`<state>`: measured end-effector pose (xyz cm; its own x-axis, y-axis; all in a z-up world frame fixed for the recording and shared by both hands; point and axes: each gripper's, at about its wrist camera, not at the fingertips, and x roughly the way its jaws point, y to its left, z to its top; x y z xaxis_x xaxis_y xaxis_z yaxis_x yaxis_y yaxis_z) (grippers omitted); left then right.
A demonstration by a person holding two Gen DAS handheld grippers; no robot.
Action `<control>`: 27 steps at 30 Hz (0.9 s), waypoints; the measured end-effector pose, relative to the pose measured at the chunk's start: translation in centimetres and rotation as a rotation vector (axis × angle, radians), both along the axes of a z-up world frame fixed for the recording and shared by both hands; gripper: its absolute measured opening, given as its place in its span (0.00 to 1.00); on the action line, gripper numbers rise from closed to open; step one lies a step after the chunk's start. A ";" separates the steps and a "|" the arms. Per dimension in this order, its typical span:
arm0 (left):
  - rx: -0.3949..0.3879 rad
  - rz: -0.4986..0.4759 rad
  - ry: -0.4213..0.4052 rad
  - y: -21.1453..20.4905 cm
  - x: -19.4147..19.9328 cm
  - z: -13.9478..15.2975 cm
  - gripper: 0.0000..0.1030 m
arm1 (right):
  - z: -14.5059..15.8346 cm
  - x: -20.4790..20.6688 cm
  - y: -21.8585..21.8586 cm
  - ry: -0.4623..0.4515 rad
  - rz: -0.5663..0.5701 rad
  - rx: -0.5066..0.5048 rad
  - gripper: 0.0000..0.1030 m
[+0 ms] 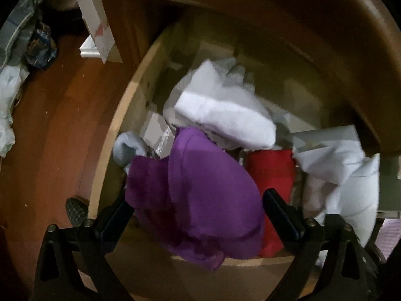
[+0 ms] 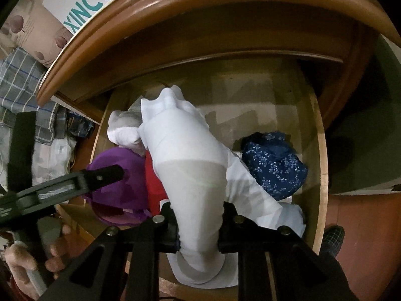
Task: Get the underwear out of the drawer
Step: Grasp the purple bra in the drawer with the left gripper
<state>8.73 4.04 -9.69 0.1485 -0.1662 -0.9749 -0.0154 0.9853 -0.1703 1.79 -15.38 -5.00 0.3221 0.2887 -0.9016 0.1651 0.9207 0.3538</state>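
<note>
The wooden drawer [image 1: 117, 123] stands pulled out and holds several garments. My left gripper [image 1: 198, 213] hangs open over its front, fingers wide on either side of a purple underwear piece [image 1: 200, 188] without pressing it. Beside that lie a red garment [image 1: 270, 173] and crumpled white ones [image 1: 225, 110]. My right gripper [image 2: 199, 228] is shut on a long white garment [image 2: 190, 163], which rises out of the drawer [image 2: 320, 150] between its pads. A dark blue floral piece [image 2: 275, 168] lies to the right. The left gripper's finger [image 2: 107, 173] reaches over the purple piece [image 2: 117, 190].
The cabinet's wooden top edge [image 2: 175, 5] overhangs the drawer's back. A cardboard box with teal letters [image 2: 87, 7] and plaid cloth [image 2: 20, 80] lie at left. A hand [image 2: 50, 250] holds the left gripper. A checked slipper [image 1: 76, 210] stands on the wooden floor [image 1: 50, 125].
</note>
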 end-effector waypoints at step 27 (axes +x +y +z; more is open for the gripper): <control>-0.031 -0.009 -0.098 2.7 -2.4 3.2 0.43 | -0.1 -0.1 -0.1 0.004 -0.001 -0.016 0.18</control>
<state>6.33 6.74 -6.45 0.2415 -0.1982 -0.9499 0.0122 0.9795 -0.2013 1.72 -15.49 -5.13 0.3187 0.2740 -0.9074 0.1672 0.9260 0.3384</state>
